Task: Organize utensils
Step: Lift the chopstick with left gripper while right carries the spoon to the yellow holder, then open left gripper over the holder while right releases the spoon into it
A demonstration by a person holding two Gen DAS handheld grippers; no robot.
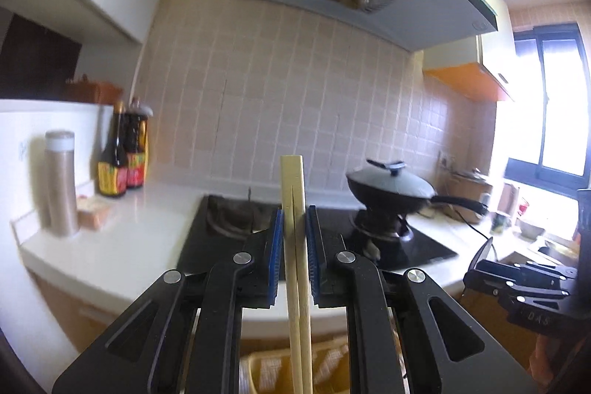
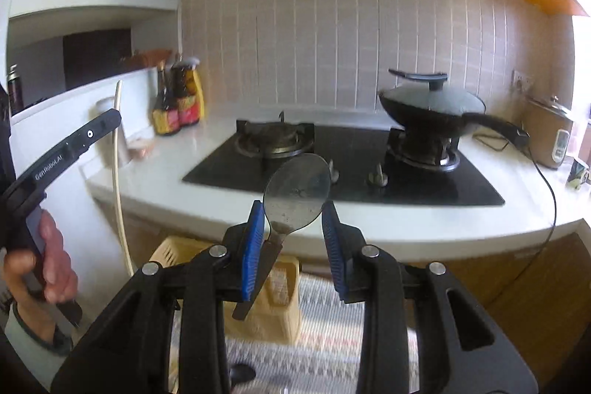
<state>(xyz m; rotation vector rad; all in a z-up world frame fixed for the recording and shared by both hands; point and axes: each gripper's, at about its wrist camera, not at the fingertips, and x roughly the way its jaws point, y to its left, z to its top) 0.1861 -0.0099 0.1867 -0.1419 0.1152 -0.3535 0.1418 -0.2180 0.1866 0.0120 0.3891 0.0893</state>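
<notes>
Here, nearest the viewer, the left gripper (image 1: pixel 294 246) has its jaws closed on a pair of chopsticks (image 1: pixel 293 209) held upright. The right gripper (image 2: pixel 293 239) carries a metal spoon (image 2: pixel 297 189) by its neck, pressed against the left pad; whether the right pad touches it cannot be told. Both utensils hang above the yellow basket (image 2: pixel 273 287), in front of the bench (image 2: pixel 221 198) edge; beyond the bench edge lies the stove (image 2: pixel 332 165). Judged stage: utensils collected, none yet stowed; placing remains.
</notes>
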